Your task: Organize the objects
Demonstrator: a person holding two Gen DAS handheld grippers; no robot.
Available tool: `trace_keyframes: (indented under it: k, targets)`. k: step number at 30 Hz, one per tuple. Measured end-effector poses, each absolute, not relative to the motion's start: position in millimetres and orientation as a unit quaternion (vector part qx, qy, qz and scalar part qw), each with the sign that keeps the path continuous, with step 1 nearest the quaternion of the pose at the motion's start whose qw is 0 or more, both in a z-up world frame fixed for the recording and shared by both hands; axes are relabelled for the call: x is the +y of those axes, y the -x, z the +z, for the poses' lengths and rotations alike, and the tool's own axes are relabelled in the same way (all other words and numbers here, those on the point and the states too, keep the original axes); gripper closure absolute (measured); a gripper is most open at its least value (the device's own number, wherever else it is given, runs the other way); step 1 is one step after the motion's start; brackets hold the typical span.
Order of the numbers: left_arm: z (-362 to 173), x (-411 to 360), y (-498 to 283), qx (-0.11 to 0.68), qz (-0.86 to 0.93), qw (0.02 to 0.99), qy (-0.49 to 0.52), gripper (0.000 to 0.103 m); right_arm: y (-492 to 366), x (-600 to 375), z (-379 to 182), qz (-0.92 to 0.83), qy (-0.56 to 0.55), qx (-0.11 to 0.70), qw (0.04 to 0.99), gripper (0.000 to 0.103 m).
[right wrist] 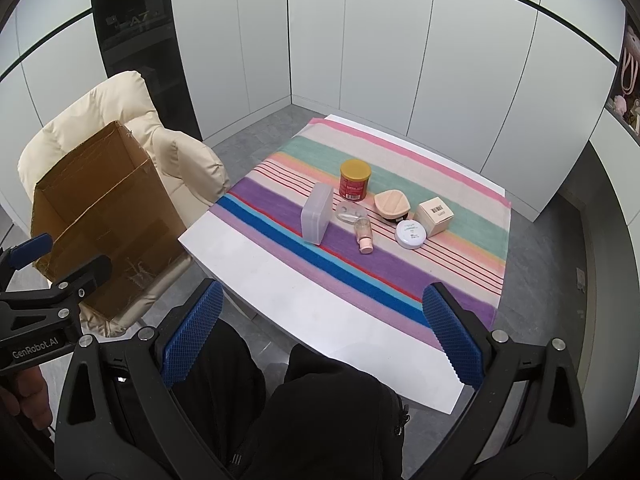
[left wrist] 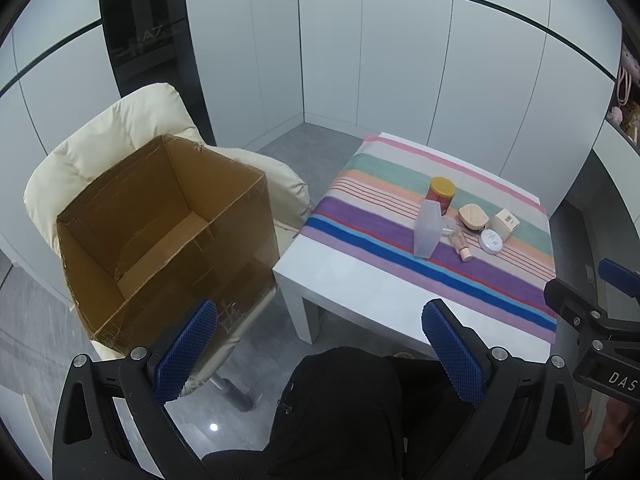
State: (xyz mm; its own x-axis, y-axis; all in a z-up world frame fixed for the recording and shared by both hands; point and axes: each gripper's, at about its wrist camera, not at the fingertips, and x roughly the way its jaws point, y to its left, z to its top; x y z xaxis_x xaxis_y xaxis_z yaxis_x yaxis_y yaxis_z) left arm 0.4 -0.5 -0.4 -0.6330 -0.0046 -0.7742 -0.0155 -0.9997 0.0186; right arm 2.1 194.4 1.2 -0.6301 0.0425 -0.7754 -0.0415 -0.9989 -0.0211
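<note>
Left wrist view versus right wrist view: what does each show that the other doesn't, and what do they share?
Only the left wrist view looks down into the cardboard box to its bare floor. Only the right wrist view shows a clear rounded item between the frosted case and the small bottle unobstructed. Both show the red can, the striped cloth, the cream chair and both grippers open: left gripper, right gripper.

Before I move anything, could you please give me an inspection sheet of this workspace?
Surface: white table, far part under a striped cloth.
Job's things: red can, translucent case on edge, small pink-capped bottle lying down, beige compact, white round jar, cream carton; cardboard box open, empty, on a cream chair.
Clutter: clear wrapper.
Grippers: left gripper and right gripper open, holding nothing.
Cables: nothing seen.
Surroundings: white wall panels, grey floor.
</note>
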Motion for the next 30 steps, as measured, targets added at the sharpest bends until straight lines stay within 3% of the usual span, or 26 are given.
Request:
trace_keyframes:
  k: [30]
  targets:
    - [-0.9,1.5,-1.6,0.015,0.904,0.006,0.428,0.000,-3.1,193.3,0.3,0.903,0.429,-0.001,0.025,0.002]
